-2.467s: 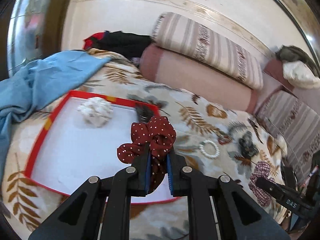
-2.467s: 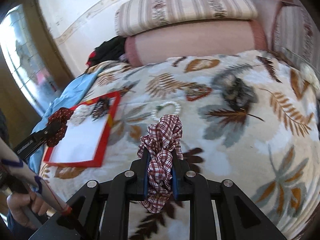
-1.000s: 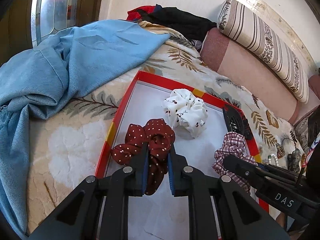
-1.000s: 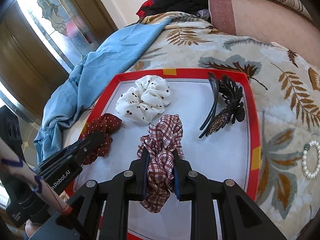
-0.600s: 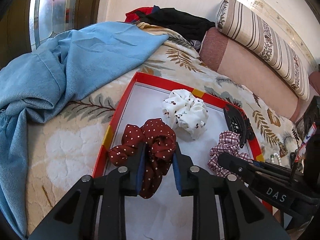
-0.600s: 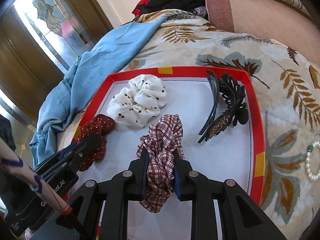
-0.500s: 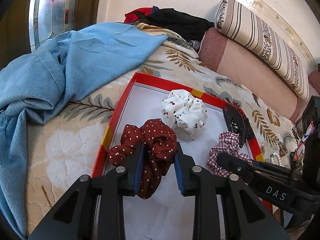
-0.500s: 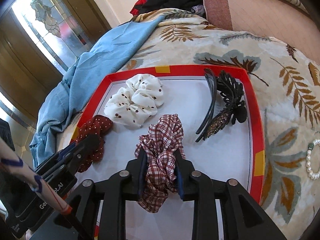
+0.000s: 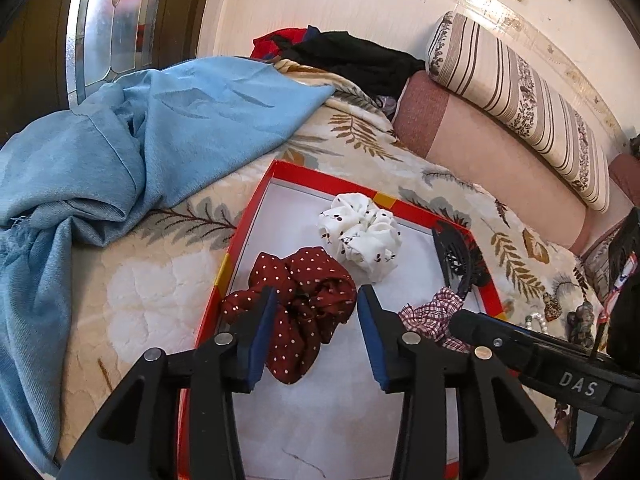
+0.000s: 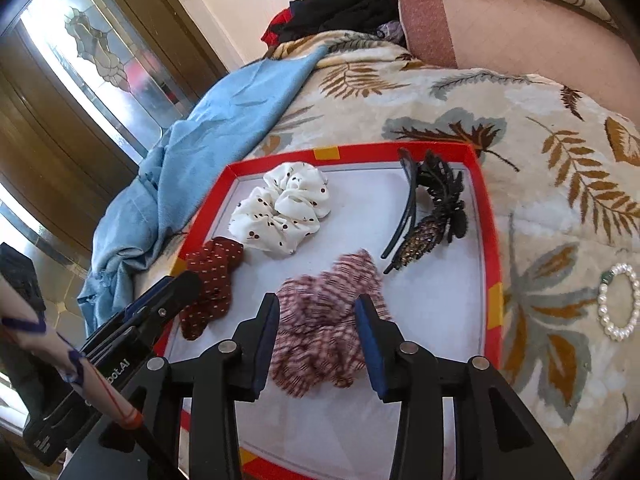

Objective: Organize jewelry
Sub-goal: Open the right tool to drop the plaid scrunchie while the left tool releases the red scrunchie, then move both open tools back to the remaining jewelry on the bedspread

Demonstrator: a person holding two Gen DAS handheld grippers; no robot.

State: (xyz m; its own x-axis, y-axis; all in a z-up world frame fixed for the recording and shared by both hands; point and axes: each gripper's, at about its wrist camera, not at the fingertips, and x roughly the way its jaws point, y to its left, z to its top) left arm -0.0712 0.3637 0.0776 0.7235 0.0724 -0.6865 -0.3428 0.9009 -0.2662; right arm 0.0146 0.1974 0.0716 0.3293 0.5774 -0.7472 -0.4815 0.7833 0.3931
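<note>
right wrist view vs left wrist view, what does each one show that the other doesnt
Only the right wrist view shows the white pearl bracelet whole on the leaf-print bedspread, outside the tray.

Only the left wrist view shows the striped bolster cushion against the wall.

Both show the red-rimmed white tray holding the dark red dotted scrunchie, the plaid scrunchie, the white spotted scrunchie and the black hair claw clip, with the left gripper and right gripper open around their scrunchies.

Bright daylight enters through the patterned glass door (image 10: 96,60), blown out at its panes; glare streaks the cream wall (image 9: 480,0); fisheye bending darkens every corner; the plaid scrunchie (image 10: 324,320) is motion-blurred; shadows on the white tray (image 9: 320,420) stay soft.
</note>
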